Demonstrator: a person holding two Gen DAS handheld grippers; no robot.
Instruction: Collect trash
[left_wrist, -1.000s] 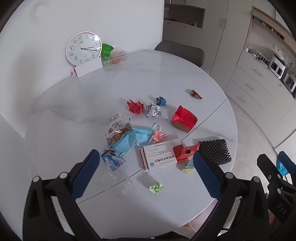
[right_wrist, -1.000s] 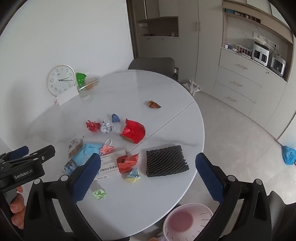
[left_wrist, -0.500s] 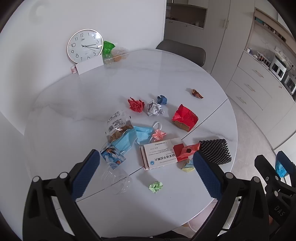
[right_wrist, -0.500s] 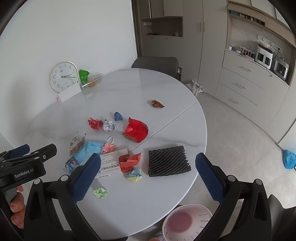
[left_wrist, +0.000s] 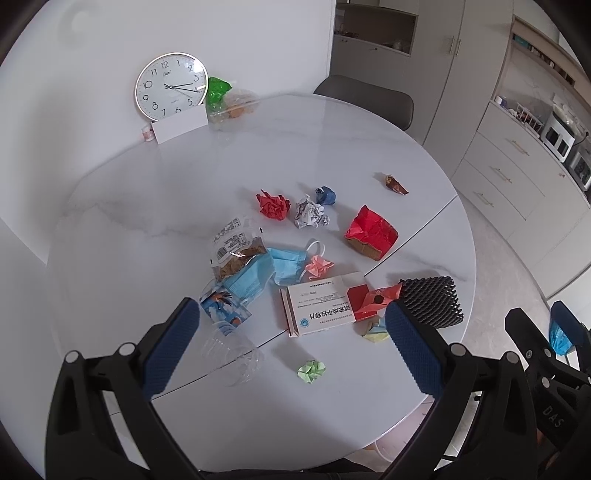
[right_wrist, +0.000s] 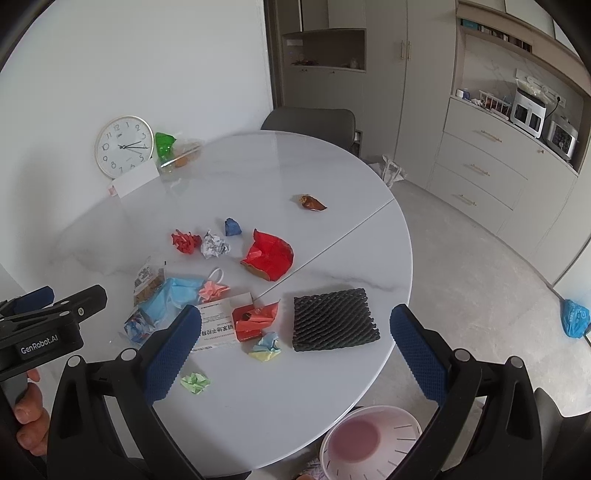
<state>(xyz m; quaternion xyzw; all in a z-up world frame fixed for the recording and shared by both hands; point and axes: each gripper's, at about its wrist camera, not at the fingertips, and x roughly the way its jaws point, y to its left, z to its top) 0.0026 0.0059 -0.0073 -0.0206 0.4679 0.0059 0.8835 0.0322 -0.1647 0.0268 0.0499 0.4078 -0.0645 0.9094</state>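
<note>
Left tool (left_wrist: 291, 332) wide open, empty, above the table (left_wrist: 147, 206); right tool (right_wrist: 295, 334) likewise. Trash sat mid-table: face mask (left_wrist: 255, 275), medicine box (left_wrist: 321, 306), black foam mesh (right_wrist: 334, 319). Best to grab near scraps first, dropping them into the pink bin (right_wrist: 369, 443) below the edge.

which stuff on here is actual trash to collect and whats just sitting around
Trash: red paper ball, white paper ball, blue face masks, medicine box, black foam net, green paper wad.
Not trash: wall clock, white card, pink bin.
</note>
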